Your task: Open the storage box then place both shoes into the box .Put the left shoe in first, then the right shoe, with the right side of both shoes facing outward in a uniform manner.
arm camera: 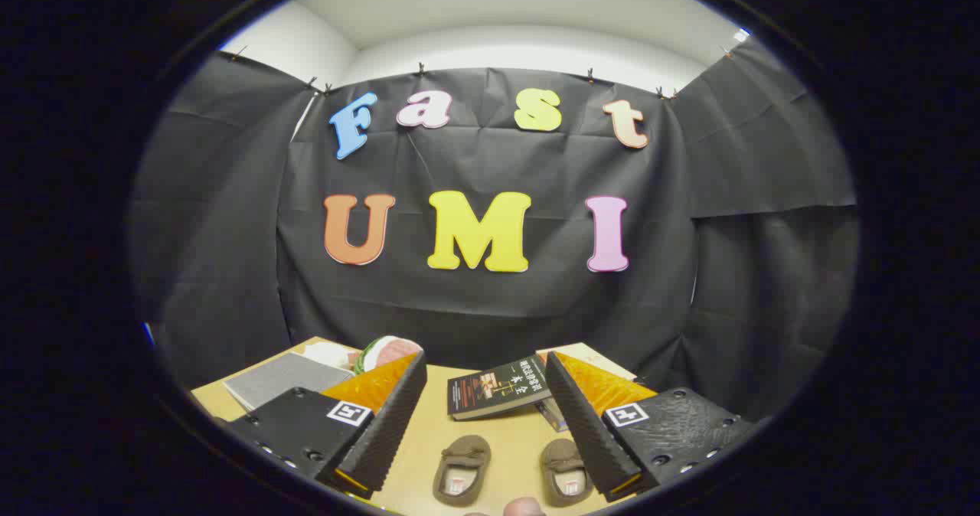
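Note:
Two small brown shoes lie side by side on the wooden table (436, 439), toes pointing away from me. The left shoe (462, 468) sits between my fingers; the right shoe (565, 470) lies close against the inner side of the right finger (582, 416). My gripper (484, 367) is held above the table, open wide, with nothing between its fingers. A grey flat box (279, 378) rests beyond the left finger (390, 416), partly hidden by it.
A dark book (498, 387) lies on the table just beyond the shoes, leaning on another book (553, 413). A round pink and green thing (387, 350) sits behind the left finger. A fingertip (524, 507) of a person shows at the near edge.

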Action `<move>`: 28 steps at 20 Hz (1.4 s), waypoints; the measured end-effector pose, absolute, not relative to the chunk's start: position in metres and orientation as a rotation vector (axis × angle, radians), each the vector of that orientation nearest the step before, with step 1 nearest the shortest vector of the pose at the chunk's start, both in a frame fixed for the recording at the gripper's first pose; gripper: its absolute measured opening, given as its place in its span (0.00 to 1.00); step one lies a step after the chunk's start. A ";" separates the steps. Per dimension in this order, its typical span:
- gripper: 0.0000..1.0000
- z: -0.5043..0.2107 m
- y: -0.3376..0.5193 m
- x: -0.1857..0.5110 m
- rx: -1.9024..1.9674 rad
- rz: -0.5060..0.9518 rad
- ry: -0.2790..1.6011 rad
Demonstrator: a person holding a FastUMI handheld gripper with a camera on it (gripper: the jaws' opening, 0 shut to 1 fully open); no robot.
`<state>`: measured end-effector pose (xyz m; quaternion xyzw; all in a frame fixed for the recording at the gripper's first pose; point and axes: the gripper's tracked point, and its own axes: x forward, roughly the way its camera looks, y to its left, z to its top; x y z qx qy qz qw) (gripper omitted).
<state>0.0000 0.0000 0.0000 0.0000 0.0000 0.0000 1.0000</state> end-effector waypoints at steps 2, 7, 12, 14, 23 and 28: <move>0.95 0.004 -0.003 -0.002 -0.003 0.000 -0.009; 0.95 0.007 -0.006 -0.004 -0.004 0.003 -0.013; 0.95 0.011 -0.007 -0.004 0.003 0.015 -0.018; 0.95 0.012 -0.006 -0.003 0.005 0.019 -0.019; 0.95 0.012 -0.003 0.002 0.018 0.030 -0.010; 0.95 0.012 0.005 0.011 0.036 0.036 -0.008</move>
